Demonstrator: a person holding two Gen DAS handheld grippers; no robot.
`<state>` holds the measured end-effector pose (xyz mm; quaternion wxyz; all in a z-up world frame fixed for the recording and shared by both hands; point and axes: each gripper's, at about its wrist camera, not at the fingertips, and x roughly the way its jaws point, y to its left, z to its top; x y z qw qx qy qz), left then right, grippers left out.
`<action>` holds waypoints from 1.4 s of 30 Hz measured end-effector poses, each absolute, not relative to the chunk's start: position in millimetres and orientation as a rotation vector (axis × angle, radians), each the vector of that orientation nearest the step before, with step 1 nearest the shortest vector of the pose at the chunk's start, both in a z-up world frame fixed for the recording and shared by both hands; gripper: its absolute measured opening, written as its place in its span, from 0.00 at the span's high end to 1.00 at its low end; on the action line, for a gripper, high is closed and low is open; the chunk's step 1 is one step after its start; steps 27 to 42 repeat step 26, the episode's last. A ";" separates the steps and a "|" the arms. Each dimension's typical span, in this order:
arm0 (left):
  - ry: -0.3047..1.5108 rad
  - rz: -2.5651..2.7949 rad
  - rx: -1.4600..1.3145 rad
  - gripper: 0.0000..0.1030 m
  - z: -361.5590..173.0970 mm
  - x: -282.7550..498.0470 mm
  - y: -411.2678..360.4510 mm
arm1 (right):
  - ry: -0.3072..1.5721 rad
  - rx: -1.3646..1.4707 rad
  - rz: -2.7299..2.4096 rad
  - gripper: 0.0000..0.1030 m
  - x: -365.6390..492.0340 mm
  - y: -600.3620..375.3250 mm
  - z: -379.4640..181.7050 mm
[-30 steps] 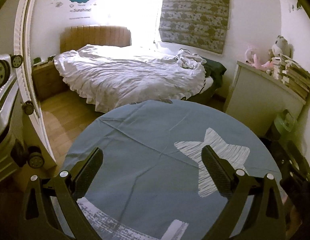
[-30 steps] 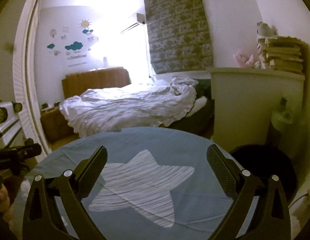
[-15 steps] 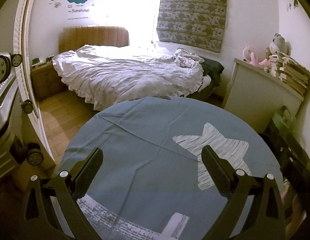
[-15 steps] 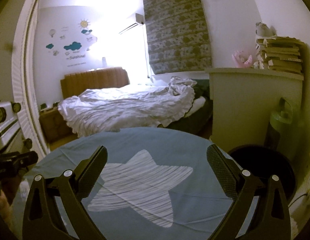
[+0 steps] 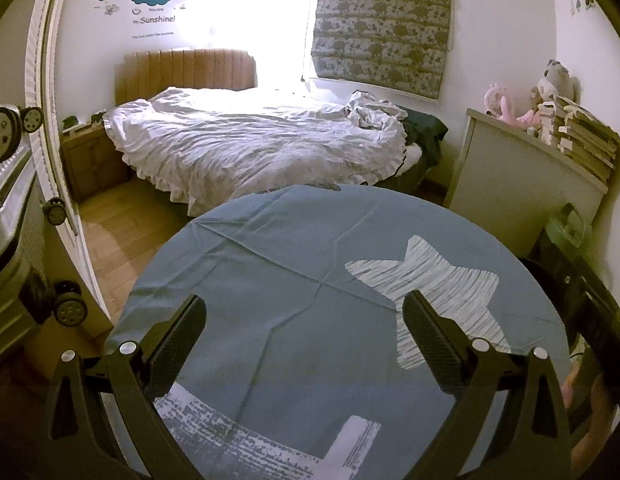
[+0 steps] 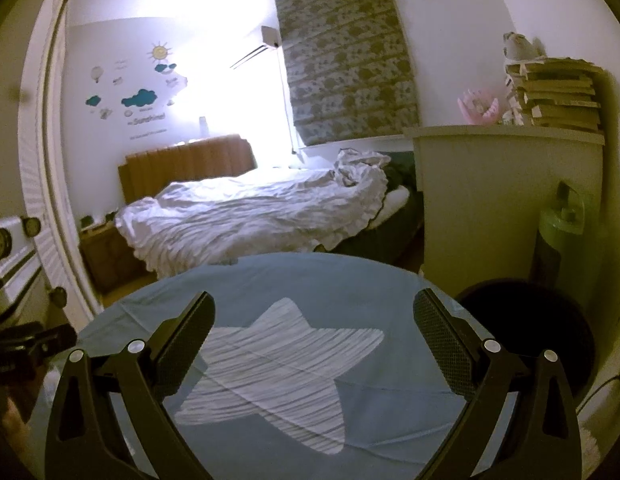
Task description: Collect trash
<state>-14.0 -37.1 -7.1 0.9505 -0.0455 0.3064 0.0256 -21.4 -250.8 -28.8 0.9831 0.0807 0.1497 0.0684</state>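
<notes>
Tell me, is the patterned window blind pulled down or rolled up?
Pulled down. The patterned blind hangs as a full flat panel to the sill behind the bed; the glare comes from beside it.

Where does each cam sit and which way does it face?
Left wrist: above the round blue star-print tablecloth, angled down toward the white unmade bed; left gripper fingers open.
Right wrist: lower, more level, facing the bed and black round bin; right gripper fingers open.
Shared: tablecloth star, bed, patterned window blind.
</notes>
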 end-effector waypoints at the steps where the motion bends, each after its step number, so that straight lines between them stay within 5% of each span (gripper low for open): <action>1: 0.624 0.053 -0.091 0.05 -7.0 -14.5 -37.6 | 0.301 0.161 0.137 0.05 -21.3 -250.8 -28.7; 42: 0.608 0.006 -0.095 0.05 -7.3 -14.5 -36.1 | 0.302 0.157 0.136 0.05 -21.0 -251.8 -29.9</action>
